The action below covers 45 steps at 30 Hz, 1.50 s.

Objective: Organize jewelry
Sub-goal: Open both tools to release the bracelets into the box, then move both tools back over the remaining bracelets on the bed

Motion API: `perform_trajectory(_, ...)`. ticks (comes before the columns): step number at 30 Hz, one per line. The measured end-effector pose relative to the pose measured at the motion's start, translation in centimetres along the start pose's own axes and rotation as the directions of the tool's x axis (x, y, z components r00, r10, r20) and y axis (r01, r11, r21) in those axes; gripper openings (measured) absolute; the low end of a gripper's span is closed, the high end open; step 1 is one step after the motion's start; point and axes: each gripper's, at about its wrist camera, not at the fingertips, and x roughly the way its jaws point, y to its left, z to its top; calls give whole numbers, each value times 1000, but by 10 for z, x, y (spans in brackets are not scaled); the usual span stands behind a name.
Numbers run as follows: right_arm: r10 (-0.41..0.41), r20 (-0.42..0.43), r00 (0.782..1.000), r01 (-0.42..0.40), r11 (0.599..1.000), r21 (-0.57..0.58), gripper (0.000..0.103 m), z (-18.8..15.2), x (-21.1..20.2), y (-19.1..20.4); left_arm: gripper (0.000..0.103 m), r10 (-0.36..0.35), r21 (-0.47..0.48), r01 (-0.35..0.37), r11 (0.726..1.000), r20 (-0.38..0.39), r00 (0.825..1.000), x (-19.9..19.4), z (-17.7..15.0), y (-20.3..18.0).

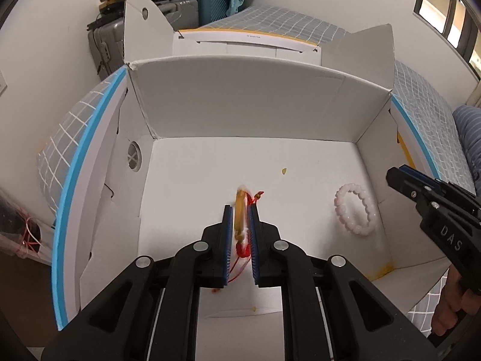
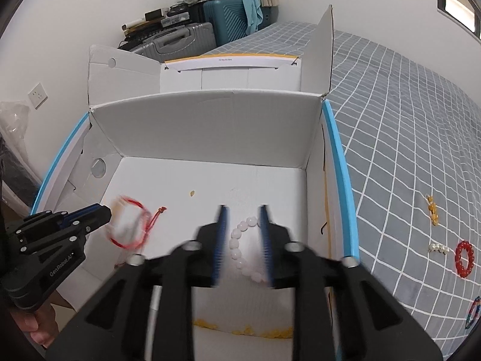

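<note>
Left hand-held gripper [image 1: 240, 234]: closed almost fully on the red cord bracelet [image 1: 242, 225], which stands pinched between the blue pads over the floor of the box; motion blur hides whether the bracelet's lower edge touches the floor.
Red cord bracelet: in the left half of the white cardboard box [image 1: 240, 111], a thin knotted string with an amber piece and loose tails. It looks very light and limp, likely to sag and swing, so a pinch across the stiffer amber part seems steadier than one on bare cord.
Box floor: white, with a small yellow fleck [image 1: 284, 171] lying apart from both bracelets.
Pink bead bracelet [image 1: 356, 209]: lies flat on the box floor near the right wall, well apart from the red one. The round, glossy beads are probably slippery and roll under the pads; a grip across one side of the ring, between beads, should hold best.
Right hand-held gripper [image 2: 241, 237]: jaws partly open with nothing between them, hovering above the pink bead bracelet, which shows through the gap.
Bed [image 2: 405, 126]: grey checked cover right of the box, carrying an amber bead strand [image 2: 433, 210], a small pearl piece [image 2: 438, 248] and a red bead bracelet [image 2: 464, 258], none yet boxed.
</note>
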Motion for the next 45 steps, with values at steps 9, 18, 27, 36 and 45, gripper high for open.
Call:
perform_trajectory(9, 0, 63, 998, 0, 1000, 4, 57, 4, -22, -4, 59, 10, -13, -9, 1000, 78, 997, -27, 4, -5)
perform_trajectory(18, -42, 142, 989, 41, 999, 15, 79, 9, -54, -22, 78, -16, -5, 17, 1000, 132, 991, -47, 10, -20)
perform_trajectory(27, -109, 200, 974, 102, 994, 45, 91, 8, -86, -51, 94, -53, 15, 51, 999, 189, 981, -69, 16, -48)
perform_trajectory(36, -208, 243, 948, 184, 976, 119, 94, -4, -129, -100, 97, -118, 114, 95, 989, 220, 968, -82, 19, -101)
perform_trajectory(45, -327, 232, 916, 286, 939, 193, 95, -36, -164, -154, 97, -228, 224, 182, 957, 201, 953, -83, 9, -168)
